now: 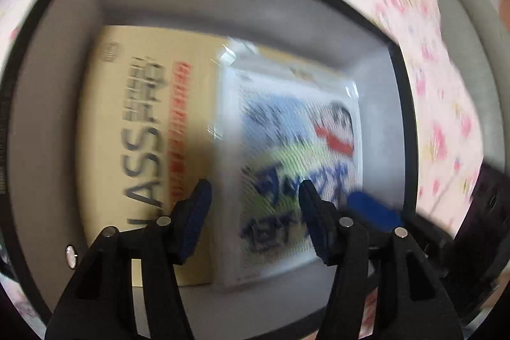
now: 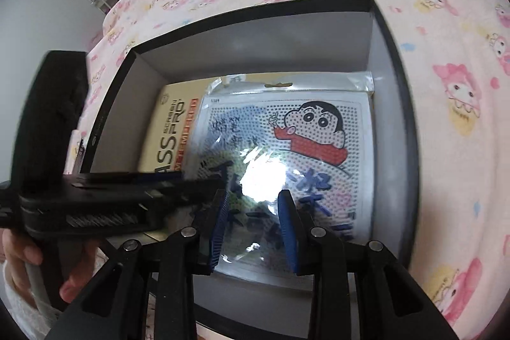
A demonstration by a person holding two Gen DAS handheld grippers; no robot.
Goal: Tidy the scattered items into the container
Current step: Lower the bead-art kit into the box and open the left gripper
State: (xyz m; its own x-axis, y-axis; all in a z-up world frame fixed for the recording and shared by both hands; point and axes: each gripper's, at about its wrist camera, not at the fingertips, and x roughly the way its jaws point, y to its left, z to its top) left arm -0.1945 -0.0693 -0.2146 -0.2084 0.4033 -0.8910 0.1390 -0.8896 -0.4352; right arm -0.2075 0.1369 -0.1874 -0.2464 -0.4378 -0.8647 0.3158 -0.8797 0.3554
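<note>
The box [image 2: 395, 104] sits on the bedsheet [image 2: 446, 21]. Inside it, the cartoon packet [image 2: 318, 142] lies on the screen protector pack [image 2: 172, 129], covering its right part.

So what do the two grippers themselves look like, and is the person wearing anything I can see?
Both the left gripper and right gripper have black plastic arms with silver pivot bolts and ribbed blue pads. A white fuzzy sleeve shows at the hand holding the left one.

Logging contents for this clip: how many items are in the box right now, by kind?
Beige screen-protector package: 1
Clear-bagged cartoon sheet: 1
Total: 2, both lying flat in the box, the sheet overlapping the package.
</note>
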